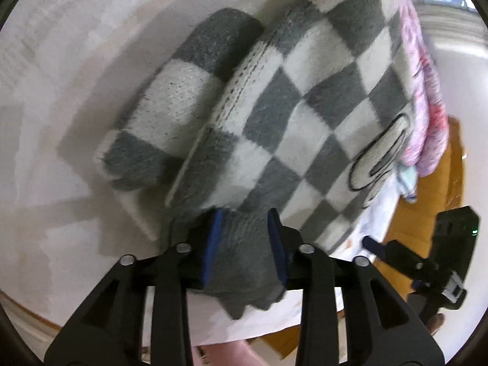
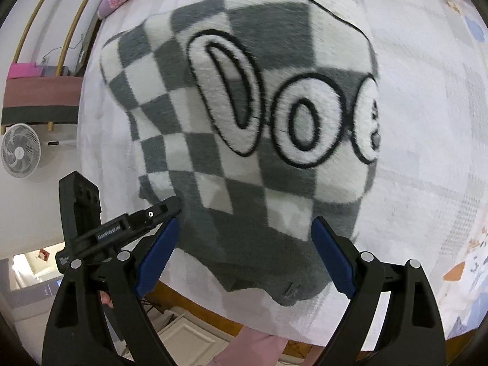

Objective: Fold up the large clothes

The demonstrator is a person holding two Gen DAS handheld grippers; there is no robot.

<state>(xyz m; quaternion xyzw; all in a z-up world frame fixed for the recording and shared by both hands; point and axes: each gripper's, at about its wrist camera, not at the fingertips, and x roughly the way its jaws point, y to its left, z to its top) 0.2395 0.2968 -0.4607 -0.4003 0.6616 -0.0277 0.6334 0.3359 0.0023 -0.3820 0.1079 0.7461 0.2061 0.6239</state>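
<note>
Left wrist view: the left tongs (image 1: 244, 244) pinch the grey hem of a checked sweater (image 1: 305, 91) that lies on a white bed (image 1: 61, 91).
Fabric bunches thickly between the blue pads (image 1: 213, 244), which press on it from both sides; the sweater stretches up and away from them, its long axis running toward the far edge of the bed, with one sleeve (image 1: 170, 106) folded alongside the body. Right wrist view: the right tongs (image 2: 244, 256) are spread wide just above the same hem near the bed's near edge, pads clear of the cloth, and the left tongs show at its left. The left hand is the one already on the cloth. The knit is fuzzy and soft, grey and cream squares with black-outlined bubble letters (image 2: 274, 106), limp enough to sag, I judge.
</note>
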